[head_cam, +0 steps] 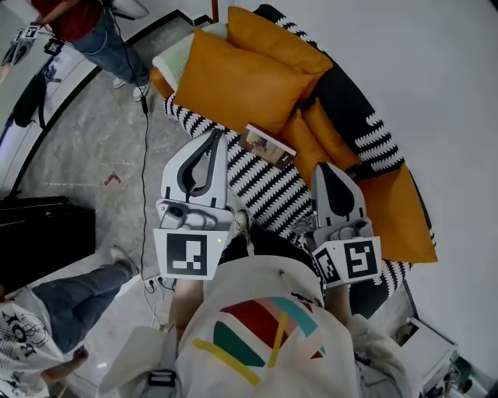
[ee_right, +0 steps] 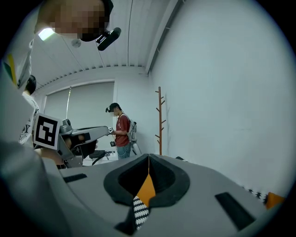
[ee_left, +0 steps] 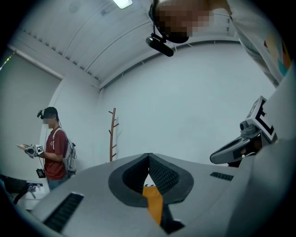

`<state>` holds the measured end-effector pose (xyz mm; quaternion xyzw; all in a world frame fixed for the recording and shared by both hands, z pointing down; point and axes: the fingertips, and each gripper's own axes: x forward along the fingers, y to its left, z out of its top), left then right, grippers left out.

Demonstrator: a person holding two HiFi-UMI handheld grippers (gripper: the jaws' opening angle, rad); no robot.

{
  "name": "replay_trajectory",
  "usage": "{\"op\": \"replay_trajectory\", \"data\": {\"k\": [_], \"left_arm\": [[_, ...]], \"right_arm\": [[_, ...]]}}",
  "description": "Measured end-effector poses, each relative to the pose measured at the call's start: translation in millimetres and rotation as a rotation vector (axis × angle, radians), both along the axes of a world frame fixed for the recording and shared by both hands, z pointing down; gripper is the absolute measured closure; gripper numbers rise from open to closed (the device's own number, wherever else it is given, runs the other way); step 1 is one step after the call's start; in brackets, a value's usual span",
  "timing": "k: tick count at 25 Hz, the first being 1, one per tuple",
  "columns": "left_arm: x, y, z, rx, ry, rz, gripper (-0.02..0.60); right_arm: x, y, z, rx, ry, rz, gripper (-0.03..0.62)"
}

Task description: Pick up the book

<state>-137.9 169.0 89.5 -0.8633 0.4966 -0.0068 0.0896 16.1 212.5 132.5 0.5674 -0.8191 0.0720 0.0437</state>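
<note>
The book point(head_cam: 267, 146) lies flat on the black-and-white striped sofa point(head_cam: 268, 194), at the foot of the orange cushions point(head_cam: 233, 82). My left gripper point(head_cam: 215, 135) is held level just left of the book, its jaws shut and empty. Lower and to the book's right, my right gripper point(head_cam: 324, 168) hovers over the sofa's seat, also shut with nothing in it. In the left gripper view the jaws point(ee_left: 149, 155) meet at the tip, with only a sliver of orange showing past them. The right gripper view has its jaws point(ee_right: 148, 157) shut too, over orange and striped cloth.
A person in a red shirt point(head_cam: 85, 23) stands on the floor at the far left, and another person point(head_cam: 70, 299) is near at the lower left. A black cabinet point(head_cam: 39, 233) stands at the left. A wooden coat rack point(ee_right: 160, 120) leans by the white wall.
</note>
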Motion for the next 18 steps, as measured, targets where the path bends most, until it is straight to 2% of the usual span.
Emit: {"op": "replay_trajectory", "data": {"k": [2, 7, 11, 18], "left_arm": [[5.5, -7.7, -0.6, 0.000, -0.037, -0.003, 0.575], [25.3, -28.2, -15.6, 0.014, 0.001, -0.029, 0.575], [47.5, -43.2, -21.1, 0.050, -0.015, -0.053, 0.575], [79.0, -59.8, -10.5, 0.031, -0.028, -0.048, 0.575]], "right_arm": [[2.2, -10.1, -4.0, 0.015, -0.010, -0.013, 0.580], [21.7, -29.7, -14.4, 0.049, -0.039, -0.067, 0.579], [44.3, -44.8, -12.9, 0.072, -0.081, -0.098, 0.580], [70.3, -61.9, -13.9, 0.115, -0.119, -0.138, 0.579]]}}
